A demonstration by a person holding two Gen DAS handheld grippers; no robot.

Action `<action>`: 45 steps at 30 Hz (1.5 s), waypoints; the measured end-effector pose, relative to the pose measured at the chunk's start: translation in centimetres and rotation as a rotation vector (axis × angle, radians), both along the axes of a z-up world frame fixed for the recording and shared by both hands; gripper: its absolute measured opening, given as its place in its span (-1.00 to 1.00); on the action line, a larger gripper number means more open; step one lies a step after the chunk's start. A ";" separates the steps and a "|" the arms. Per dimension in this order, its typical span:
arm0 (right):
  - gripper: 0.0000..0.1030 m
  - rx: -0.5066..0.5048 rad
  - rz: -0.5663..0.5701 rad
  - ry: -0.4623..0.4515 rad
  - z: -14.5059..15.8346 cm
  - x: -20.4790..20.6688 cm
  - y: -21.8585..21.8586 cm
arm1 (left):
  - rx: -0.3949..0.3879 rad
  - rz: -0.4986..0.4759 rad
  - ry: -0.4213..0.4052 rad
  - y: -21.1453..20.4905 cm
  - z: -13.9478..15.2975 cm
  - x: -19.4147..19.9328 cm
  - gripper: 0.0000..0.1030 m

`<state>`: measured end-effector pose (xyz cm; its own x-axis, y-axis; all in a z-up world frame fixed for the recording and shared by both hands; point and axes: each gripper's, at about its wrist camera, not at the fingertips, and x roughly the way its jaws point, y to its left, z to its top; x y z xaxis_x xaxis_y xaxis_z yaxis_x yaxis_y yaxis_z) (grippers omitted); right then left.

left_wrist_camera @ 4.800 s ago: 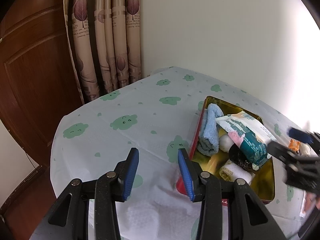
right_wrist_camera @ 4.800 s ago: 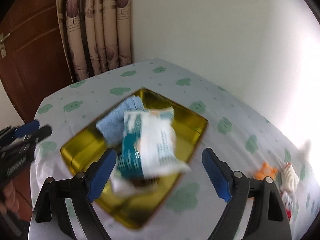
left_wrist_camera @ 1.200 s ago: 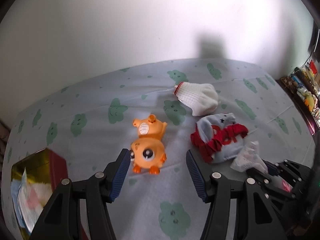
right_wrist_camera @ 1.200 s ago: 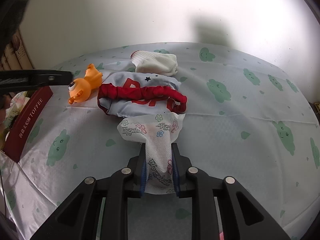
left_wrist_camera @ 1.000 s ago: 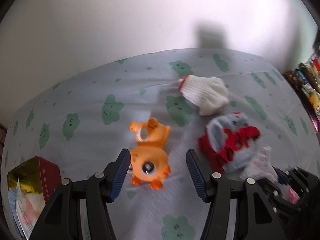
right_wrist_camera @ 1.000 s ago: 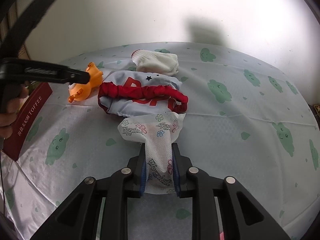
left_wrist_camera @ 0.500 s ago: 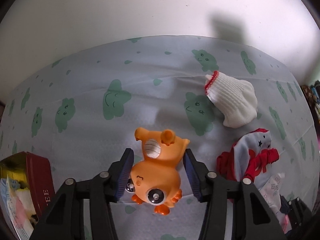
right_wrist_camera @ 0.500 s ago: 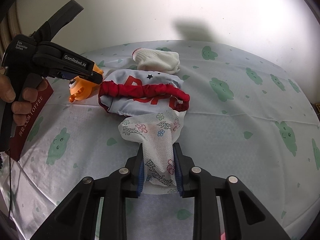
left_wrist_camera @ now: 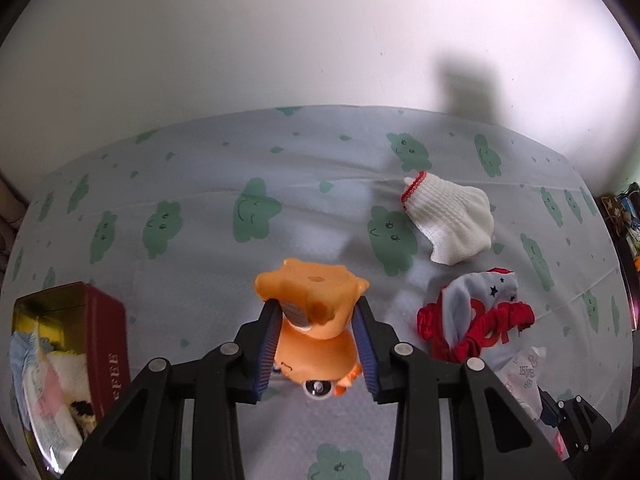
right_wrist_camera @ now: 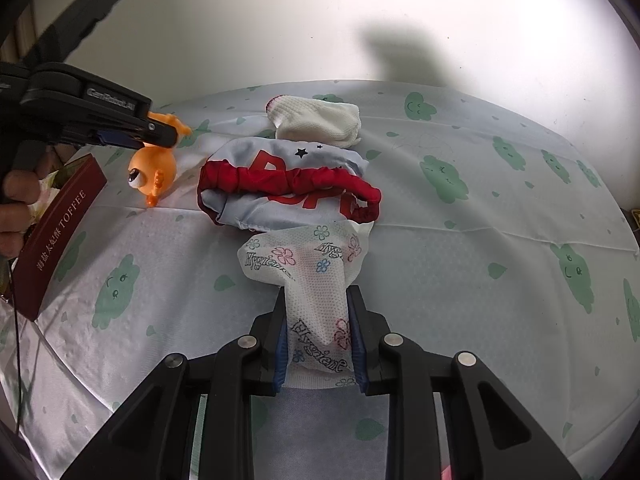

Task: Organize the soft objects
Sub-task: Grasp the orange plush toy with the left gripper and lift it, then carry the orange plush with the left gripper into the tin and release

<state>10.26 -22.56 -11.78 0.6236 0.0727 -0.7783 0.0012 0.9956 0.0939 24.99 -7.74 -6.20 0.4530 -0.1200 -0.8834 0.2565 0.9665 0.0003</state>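
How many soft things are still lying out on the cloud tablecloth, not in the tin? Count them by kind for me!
Orange squishy toy, between the closing left tongs: 1
White knitted glove: 1
Grey and red fabric cover: 1
Flowery mesh pouch, pinched in the right tongs: 1
Total: 4

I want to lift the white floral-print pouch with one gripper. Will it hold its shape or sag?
Probably sag: the pouch looks like thin mesh fabric, pinched narrow where the right gripper clamps it and fanning out beyond. Likely light too, since it lies nearly flat. It may drag the red-trimmed cloth it touches.
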 end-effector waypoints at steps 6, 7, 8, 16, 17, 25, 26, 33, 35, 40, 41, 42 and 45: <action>-0.52 -0.003 0.001 0.000 0.0 0.0 0.0 | 0.022 0.007 -0.055 0.5 1.4 -1.6 -0.30; -0.52 -0.002 0.001 0.000 0.0 0.0 0.1 | 0.013 0.007 -0.056 0.7 1.6 -1.8 -0.31; -0.52 -0.002 0.001 0.000 0.0 0.0 0.1 | 0.007 0.010 -0.058 1.0 1.8 -2.0 -0.31; -0.51 -0.007 0.002 0.000 0.0 0.0 0.1 | -0.015 0.030 -0.091 2.3 4.1 -3.8 -0.31; -0.51 -0.007 0.001 0.000 0.0 0.0 0.1 | -0.019 0.031 -0.099 2.5 4.5 -4.0 -0.31; -0.49 -0.010 0.004 0.001 0.0 0.1 0.2 | -0.042 0.085 -0.152 5.8 8.0 -5.3 -0.31; -0.49 -0.010 0.004 0.001 0.0 0.0 0.1 | -0.038 0.088 -0.162 6.4 8.5 -5.4 -0.31; -0.48 -0.011 0.004 0.001 0.0 0.1 0.2 | 0.001 0.172 -0.214 11.5 10.6 -5.5 -0.31; -0.48 -0.013 0.004 0.002 0.0 0.1 0.2 | 0.010 0.197 -0.219 13.0 10.9 -5.6 -0.31; -0.47 -0.013 0.004 0.001 0.0 0.1 0.2 | 0.046 0.262 -0.227 17.2 11.3 -6.7 -0.31; -0.47 -0.013 0.005 0.002 0.0 0.1 0.2 | 0.053 0.271 -0.224 18.1 11.3 -7.1 -0.31; -0.47 -0.013 0.005 0.002 0.0 0.1 0.2 | 0.058 0.281 -0.222 18.7 11.2 -7.3 -0.31; -0.46 -0.013 0.005 0.002 0.0 0.0 0.2 | 0.078 0.317 -0.204 21.1 10.9 -8.7 -0.31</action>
<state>10.30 -22.33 -11.78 0.6220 0.0654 -0.7802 -0.0033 0.9967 0.0809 16.29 13.32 4.68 0.6238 0.1188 -0.7725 -0.0685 0.9929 0.0973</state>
